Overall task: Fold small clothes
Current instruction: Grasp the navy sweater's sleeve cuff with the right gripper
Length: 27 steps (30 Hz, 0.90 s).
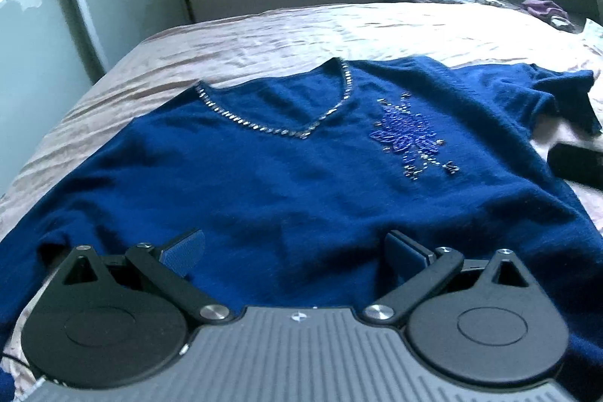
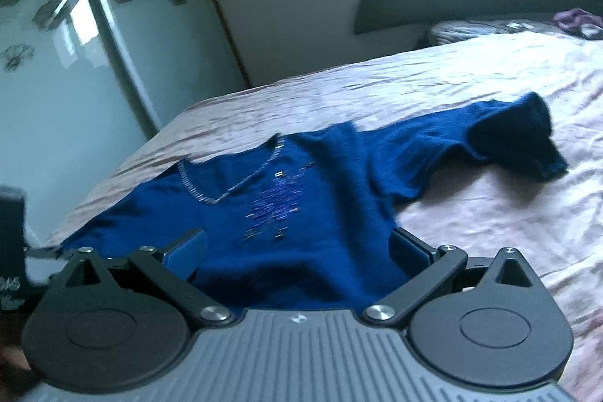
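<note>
top: blue top (image 1: 264, 176) flat on bed (image 1: 264, 32), front up
fingers: left gripper (image 1: 296, 251), right gripper (image 2: 297, 251) wide apart, holding nothing
tip: pinch hem corners near neckline (image 1: 271, 129) side evenly

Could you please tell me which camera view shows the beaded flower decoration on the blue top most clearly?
The left wrist view shows it best: the beaded decoration is larger and fairly sharp on the blue top. In the right wrist view the same decoration is smaller and smeared by motion blur, just beyond the open right tongs.
</note>
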Motion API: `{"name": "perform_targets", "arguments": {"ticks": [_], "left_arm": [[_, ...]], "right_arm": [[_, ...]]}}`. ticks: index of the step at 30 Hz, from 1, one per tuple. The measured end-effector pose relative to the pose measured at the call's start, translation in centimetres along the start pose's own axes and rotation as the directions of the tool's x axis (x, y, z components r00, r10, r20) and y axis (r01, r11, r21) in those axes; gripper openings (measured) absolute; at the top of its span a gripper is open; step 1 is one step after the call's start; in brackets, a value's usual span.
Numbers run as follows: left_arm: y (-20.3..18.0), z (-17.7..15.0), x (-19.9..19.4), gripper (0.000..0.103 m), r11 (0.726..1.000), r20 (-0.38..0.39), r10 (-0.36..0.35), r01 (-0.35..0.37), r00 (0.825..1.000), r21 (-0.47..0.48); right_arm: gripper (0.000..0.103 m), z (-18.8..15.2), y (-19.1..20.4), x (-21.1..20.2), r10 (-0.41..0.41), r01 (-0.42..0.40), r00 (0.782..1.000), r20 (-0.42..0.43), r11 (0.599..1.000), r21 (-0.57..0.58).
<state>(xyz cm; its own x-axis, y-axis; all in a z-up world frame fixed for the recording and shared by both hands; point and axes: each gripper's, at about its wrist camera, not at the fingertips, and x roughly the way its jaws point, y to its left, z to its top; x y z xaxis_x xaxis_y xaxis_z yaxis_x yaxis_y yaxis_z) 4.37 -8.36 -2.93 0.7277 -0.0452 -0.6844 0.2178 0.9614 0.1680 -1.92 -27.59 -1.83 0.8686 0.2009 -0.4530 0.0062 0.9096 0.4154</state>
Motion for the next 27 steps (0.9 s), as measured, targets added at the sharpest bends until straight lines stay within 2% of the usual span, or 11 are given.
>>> {"name": "perform_targets", "arguments": {"ticks": [5, 9, 11, 13, 15, 20, 22, 24, 27], "left_arm": [[-0.8, 0.2, 0.4, 0.103, 1.0, 0.017, -0.014, 0.013, 1.0, 0.017], [-1.0, 0.2, 0.7, 0.103, 0.999, 0.021, -0.016, 0.016, 1.0, 0.027], [-1.0, 0.3, 0.9, 0.103, 0.999, 0.02, -0.016, 0.015, 1.0, 0.033], [-1.0, 0.3, 1.0, 0.103, 0.999, 0.02, -0.018, 0.017, 1.0, 0.037], [-1.1, 0.4, 1.2, 0.103, 0.999, 0.017, -0.022, 0.021, 1.0, 0.039], [-1.4, 0.4, 1.4, 0.103, 0.999, 0.015, -0.029, 0.028, 0.999, 0.044], [-1.4, 0.4, 1.5, 0.103, 0.999, 0.014, -0.028, 0.027, 1.0, 0.046], [-1.4, 0.4, 1.6, 0.103, 0.998, 0.013, -0.028, 0.028, 1.0, 0.047], [-1.5, 0.3, 1.6, 0.103, 0.998, 0.012, -0.027, 0.027, 1.0, 0.048]], "right_arm": [[0.103, 1.2, -4.4, 0.5, -0.077, 0.073, 0.997, 0.033, 0.992, 0.104], [0.103, 1.7, -9.0, 1.3, -0.121, 0.105, 0.992, 0.047, 0.96, 0.261], [0.103, 1.4, -11.3, 1.5, -0.109, 0.083, 0.993, 0.052, 0.926, 0.367], [0.103, 0.9, -13.2, 1.4, -0.073, 0.027, 0.994, 0.081, 0.884, 0.467], [0.103, 0.5, -14.1, 1.1, -0.063, -0.008, 0.991, 0.118, 0.853, 0.521], [0.102, 1.0, -15.5, 1.2, -0.099, -0.012, 0.982, 0.161, 0.817, 0.576], [0.097, 1.2, -16.1, 1.7, -0.124, -0.001, 0.978, 0.17, 0.805, 0.594], [0.091, 1.5, -16.7, 2.2, -0.139, 0.008, 0.975, 0.173, 0.801, 0.598], [0.088, 2.2, -16.9, 2.6, -0.151, 0.025, 0.975, 0.166, 0.81, 0.586]]}}
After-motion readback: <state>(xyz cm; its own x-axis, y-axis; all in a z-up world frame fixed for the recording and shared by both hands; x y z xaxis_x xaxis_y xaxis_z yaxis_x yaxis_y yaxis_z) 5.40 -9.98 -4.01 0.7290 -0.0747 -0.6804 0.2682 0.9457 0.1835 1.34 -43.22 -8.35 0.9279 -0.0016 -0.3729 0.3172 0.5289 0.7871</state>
